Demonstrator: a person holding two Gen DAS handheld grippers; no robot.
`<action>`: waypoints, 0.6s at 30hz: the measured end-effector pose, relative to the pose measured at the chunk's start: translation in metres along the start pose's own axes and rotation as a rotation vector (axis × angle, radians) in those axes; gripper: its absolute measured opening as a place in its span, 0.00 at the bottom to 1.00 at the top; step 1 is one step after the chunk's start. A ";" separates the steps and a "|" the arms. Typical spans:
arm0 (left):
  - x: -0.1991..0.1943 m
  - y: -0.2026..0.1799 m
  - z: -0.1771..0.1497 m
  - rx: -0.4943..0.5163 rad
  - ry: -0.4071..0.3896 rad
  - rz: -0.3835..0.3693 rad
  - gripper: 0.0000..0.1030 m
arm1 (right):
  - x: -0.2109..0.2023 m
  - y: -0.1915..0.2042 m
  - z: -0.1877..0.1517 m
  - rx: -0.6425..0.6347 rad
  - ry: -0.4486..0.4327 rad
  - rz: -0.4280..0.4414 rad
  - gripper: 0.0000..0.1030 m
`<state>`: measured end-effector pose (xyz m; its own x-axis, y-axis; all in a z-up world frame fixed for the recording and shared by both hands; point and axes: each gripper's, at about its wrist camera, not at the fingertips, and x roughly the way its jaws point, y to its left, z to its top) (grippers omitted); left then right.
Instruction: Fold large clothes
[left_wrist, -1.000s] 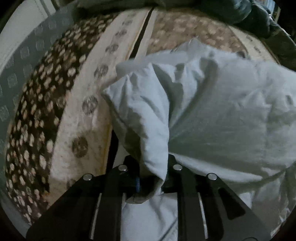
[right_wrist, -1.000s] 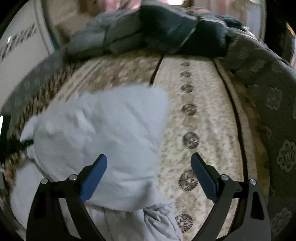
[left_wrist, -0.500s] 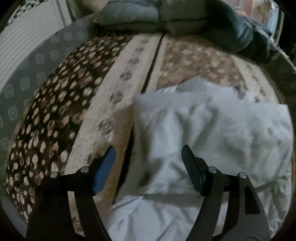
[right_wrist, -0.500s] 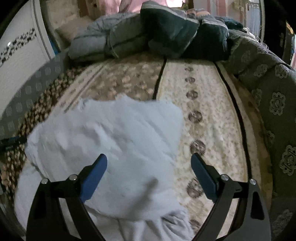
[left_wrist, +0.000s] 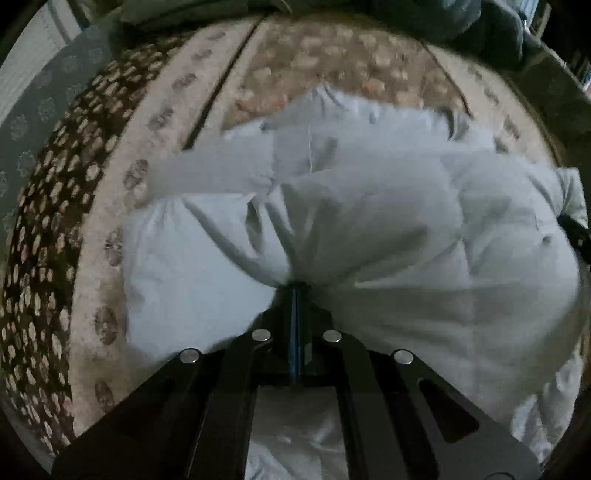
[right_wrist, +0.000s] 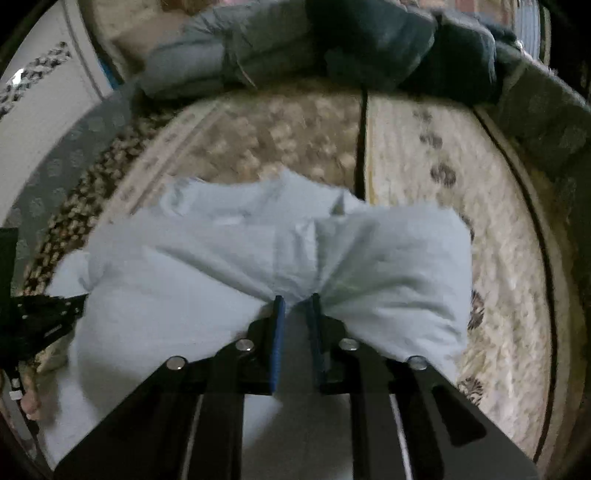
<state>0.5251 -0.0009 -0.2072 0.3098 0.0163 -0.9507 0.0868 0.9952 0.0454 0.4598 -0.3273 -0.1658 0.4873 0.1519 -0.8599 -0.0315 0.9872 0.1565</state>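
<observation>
Left wrist view first: your left gripper (left_wrist: 295, 286) has just been closing, and its blue-padded jaws now meet, pinching a gathered fold of the pale blue, crumpled cotton garment (left_wrist: 388, 229). Creases fan out from that pinch. The garment lies bunched on the beige and brown patterned bed cover (left_wrist: 110, 206), with one flat band of cloth reaching out toward the left of the picture. Dark bedding is heaped at the far edge, blurred.

Right wrist view: your right gripper (right_wrist: 295, 297) has also just been closing; a narrow gap remains between its blue pads (right_wrist: 277, 332), filled by a bunched ridge of the same garment, which they squeeze. The cloth spreads to both sides of the jaws across the bed cover. At the far end sits a pile of grey and dark green folded bedding (right_wrist: 314, 48). Your other gripper shows as a dark shape at the left edge.
</observation>
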 end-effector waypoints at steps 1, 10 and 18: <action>0.002 -0.002 0.000 0.016 -0.001 0.010 0.00 | 0.008 -0.004 -0.001 0.003 0.013 0.004 0.09; 0.042 -0.003 0.025 0.032 0.084 -0.012 0.00 | 0.049 -0.013 0.004 -0.012 0.100 -0.003 0.06; 0.062 0.009 0.034 0.016 0.133 -0.082 0.03 | 0.070 -0.011 0.011 -0.016 0.148 -0.022 0.05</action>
<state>0.5770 0.0062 -0.2551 0.1732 -0.0512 -0.9836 0.1218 0.9921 -0.0302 0.5040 -0.3284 -0.2227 0.3545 0.1347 -0.9253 -0.0368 0.9908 0.1301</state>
